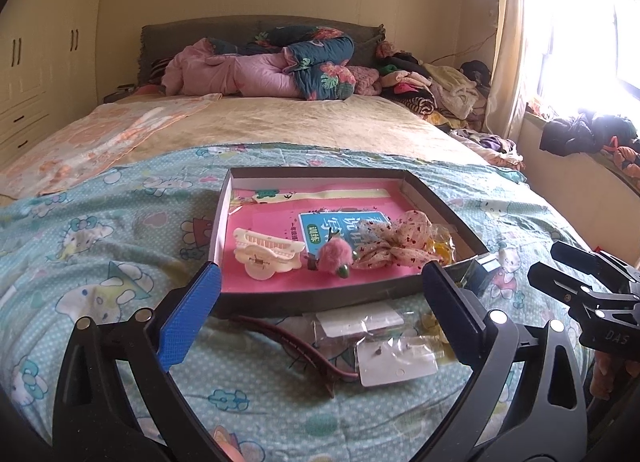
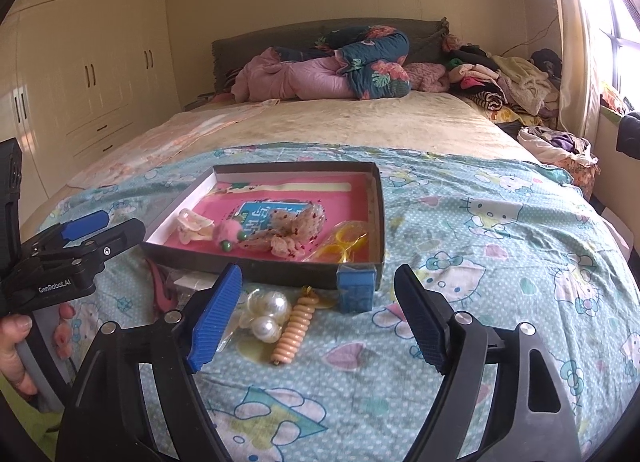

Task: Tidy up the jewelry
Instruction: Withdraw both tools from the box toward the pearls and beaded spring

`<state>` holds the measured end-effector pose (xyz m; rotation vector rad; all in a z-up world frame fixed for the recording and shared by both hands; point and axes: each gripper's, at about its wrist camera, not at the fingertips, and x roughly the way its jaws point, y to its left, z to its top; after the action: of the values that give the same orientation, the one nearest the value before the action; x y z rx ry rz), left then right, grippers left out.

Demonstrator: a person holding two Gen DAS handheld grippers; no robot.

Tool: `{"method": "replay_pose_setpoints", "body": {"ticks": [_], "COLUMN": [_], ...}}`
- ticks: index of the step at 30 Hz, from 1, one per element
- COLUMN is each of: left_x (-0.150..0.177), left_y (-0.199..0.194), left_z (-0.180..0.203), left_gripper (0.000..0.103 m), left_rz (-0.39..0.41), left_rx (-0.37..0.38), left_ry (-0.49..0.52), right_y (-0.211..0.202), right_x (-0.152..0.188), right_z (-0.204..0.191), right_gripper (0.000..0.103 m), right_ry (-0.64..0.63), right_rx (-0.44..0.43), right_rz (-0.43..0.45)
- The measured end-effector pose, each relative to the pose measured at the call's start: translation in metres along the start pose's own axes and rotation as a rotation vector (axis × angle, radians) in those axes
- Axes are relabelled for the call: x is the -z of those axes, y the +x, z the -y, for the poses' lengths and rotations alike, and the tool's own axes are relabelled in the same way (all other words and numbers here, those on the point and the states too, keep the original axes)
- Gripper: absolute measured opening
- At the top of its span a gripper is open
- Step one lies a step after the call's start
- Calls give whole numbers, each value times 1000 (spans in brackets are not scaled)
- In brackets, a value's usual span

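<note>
Sorting stage, partly done: the shallow dark box [image 2: 280, 272] lies on the cartoon-print bedspread [image 2: 480, 262] and already contains a cream claw clip [image 1: 267, 256], a pink pom-pom tie [image 1: 335, 255], a spotted fabric bow [image 1: 394, 242] and a yellow item in clear wrap [image 2: 348, 242], all resting on a pink printed liner. Loose pieces lie outside, just in front of the box's near wall: a pearl ornament [image 2: 267, 312], a peach spiral hair tie [image 2: 294, 332] and a small blue box [image 2: 356, 287] in the right wrist view; a dark red hair clip [image 1: 298, 346] and carded earrings in clear packets [image 1: 390, 354] in the left wrist view. The left gripper [image 1: 318, 316] hovers over the clip and packets with its jaws spread wide and nothing between them; the right gripper [image 2: 318, 322] is likewise released and empty, framing the pearls and the spiral tie. The step in hand appears to be choosing the next loose piece. The next move probably calls for lowering one claw around a single item, closing gently, then lifting it over the near wall into the box; the slippery packets and round pearls may shift under the pads.
</note>
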<state>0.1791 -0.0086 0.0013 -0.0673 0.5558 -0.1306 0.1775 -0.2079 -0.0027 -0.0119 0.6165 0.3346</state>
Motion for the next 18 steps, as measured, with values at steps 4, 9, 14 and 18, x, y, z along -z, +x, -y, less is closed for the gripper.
{"method": "replay_pose_setpoints", "body": {"ticks": [4,9,14,18], "left_x": [7,14,20,24], "left_y": [-3,-8,-12,-15], "left_z": [-5,-12,-19,-24], "left_gripper": [91,91,91,91], "left_rz": [-10,-17,-27,-30], "left_rx": [-7,-20,-35,-45], "left_ry": [-7,-7,-13,-18], "right_y": [-2,-3,-2,0], "right_x": [4,9,12,15], "right_z": [-8,-16,-23,-30], "right_gripper": [76,76,76,76], "right_ry": [-16,-31,-46,-60], "right_rx": [-9,-21,-32,-42], "right_rz": [-10,-19,-29,-39]}}
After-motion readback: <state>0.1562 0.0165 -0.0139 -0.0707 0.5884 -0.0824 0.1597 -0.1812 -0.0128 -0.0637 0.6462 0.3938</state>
